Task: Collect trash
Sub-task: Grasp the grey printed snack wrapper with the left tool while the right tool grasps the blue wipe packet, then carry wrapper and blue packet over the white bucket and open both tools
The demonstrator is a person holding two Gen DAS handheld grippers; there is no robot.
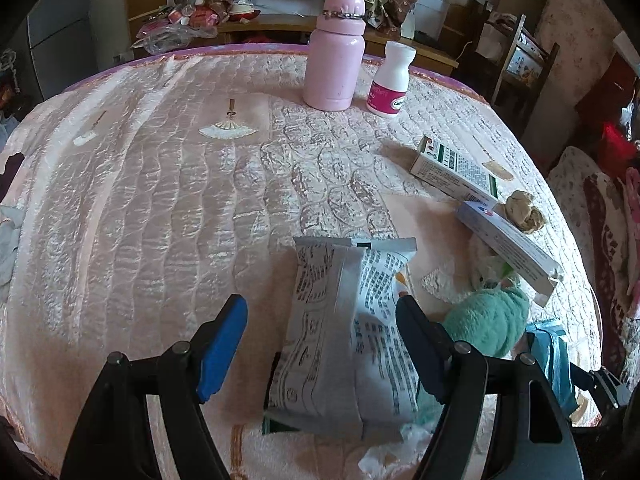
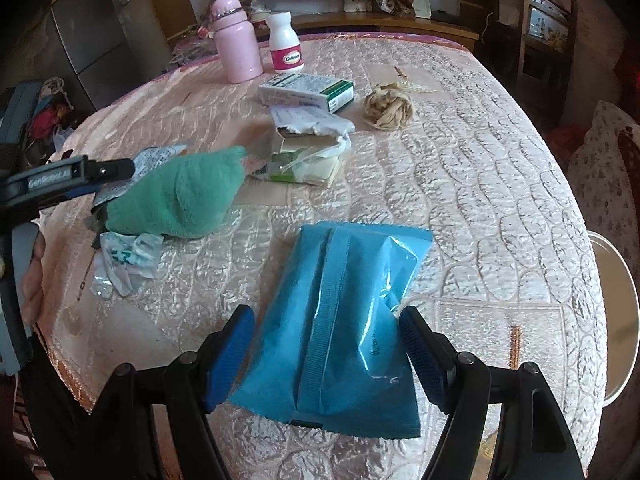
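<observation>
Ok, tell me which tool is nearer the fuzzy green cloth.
Left. The left tool straddles the grey printed packet, with the fuzzy green cloth right beside its finger. The right tool sits over the blue plastic packet, farther away.

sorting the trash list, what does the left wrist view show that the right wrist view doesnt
Only the left wrist view shows the grey printed packet face-on between the open left gripper, and the fan motifs on the tablecloth.

Only the right wrist view shows the blue packet in full between the open right gripper, and the crumpled clear wrapper.

Both show the pink bottle, white pill bottle, green-and-white box, green plush cloth and beige wad.
</observation>
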